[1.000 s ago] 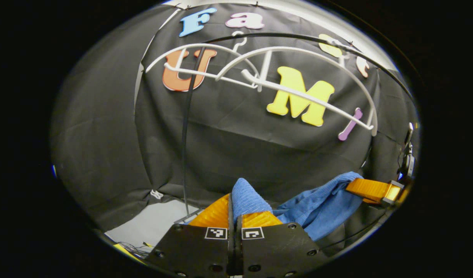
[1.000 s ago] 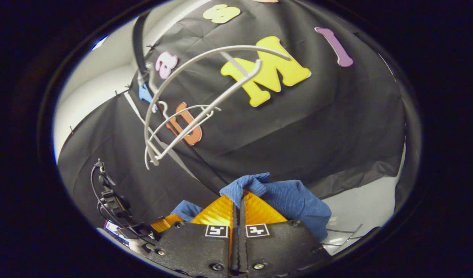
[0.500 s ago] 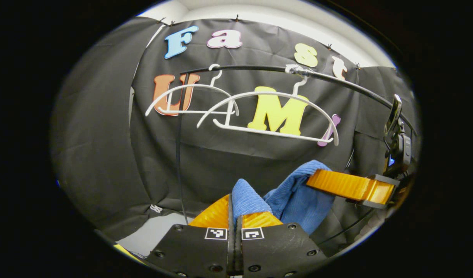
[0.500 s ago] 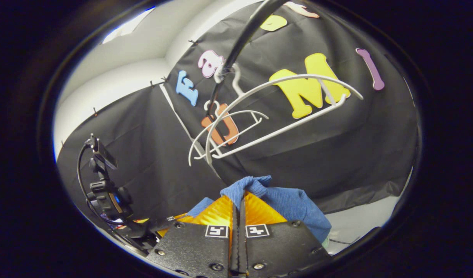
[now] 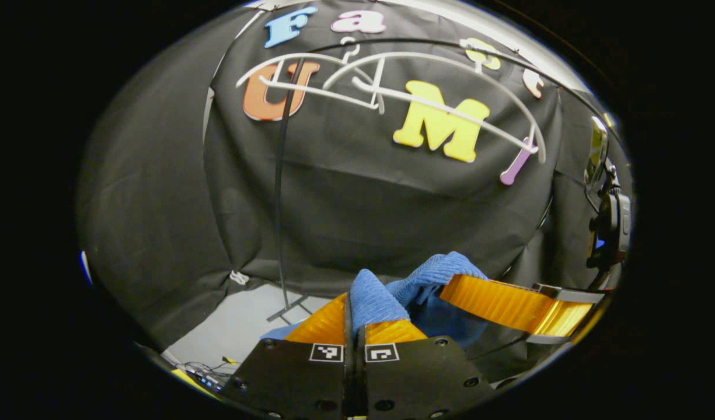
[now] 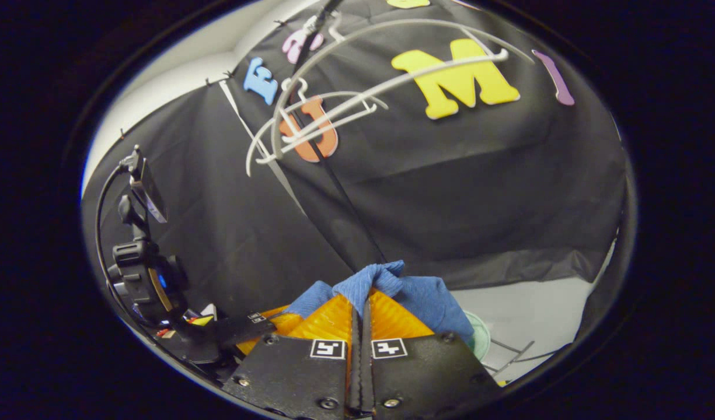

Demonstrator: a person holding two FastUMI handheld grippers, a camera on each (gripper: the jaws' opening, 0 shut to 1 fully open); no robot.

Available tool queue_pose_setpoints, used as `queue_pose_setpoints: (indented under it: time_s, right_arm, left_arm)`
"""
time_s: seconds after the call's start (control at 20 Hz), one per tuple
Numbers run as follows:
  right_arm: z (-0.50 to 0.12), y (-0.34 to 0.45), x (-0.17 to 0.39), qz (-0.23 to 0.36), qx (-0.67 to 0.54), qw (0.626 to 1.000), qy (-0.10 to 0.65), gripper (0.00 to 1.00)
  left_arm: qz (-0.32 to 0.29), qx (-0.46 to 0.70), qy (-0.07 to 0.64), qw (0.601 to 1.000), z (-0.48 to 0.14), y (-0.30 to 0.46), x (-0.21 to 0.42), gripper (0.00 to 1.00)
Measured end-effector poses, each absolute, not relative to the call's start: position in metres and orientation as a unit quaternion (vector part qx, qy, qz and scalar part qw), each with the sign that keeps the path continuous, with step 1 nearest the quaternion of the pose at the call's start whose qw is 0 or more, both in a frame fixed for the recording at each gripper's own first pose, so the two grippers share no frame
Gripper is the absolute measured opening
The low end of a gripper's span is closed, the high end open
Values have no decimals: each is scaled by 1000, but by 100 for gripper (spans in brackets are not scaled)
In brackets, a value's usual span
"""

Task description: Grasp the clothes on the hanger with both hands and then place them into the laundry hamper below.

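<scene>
The blue knit garment [image 5: 386, 297] is soft and ribbed, bunched up between both grippers, low and near. The left gripper [image 5: 355, 303] has its ridged orange fingers pinched on a fold, and so does the right gripper [image 6: 361, 300]. Thin white hangers [image 5: 392, 87] curve high up, bare, on the far black rail [image 5: 427, 44].

A black rail [image 5: 427, 44] runs across the top, standing on a thin black pole [image 5: 278, 192]. Below lies the grey floor [image 5: 240, 326], with some loose cables [image 5: 202, 368] at its edge.
</scene>
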State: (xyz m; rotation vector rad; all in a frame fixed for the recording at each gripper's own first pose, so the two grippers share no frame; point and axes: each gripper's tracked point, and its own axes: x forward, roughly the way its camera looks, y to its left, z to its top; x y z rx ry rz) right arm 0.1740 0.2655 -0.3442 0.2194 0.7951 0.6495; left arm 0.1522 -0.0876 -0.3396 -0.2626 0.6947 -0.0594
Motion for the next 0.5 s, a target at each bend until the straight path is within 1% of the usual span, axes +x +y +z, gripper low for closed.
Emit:
queue_pose_setpoints:
  time_s: [0.05,0.1,0.15,0.2,0.3,0.5]
  right_arm:
    - [-360,261,172,298,91,863,397,4]
    - [-373,259,170,291,75,860,413,4]
    - [-386,258,169,283,62,857,426,4]
    - [-399,255,170,275,46,853,441,4]
    - [-420,247,174,260,19,847,464,4]
    - [-459,245,166,242,-11,822,516,4]
  left_arm:
    - [-26,-131,354,926,-358,-87,150,0]
    - [-24,-137,370,918,-373,-87,145,4]
    - [-21,-140,386,912,-386,-86,143,4]
    - [-20,-144,401,905,-397,-86,144,0]
    - [-19,-143,425,894,-419,-88,143,0]
    - [-21,-133,488,863,-453,-109,130,0]
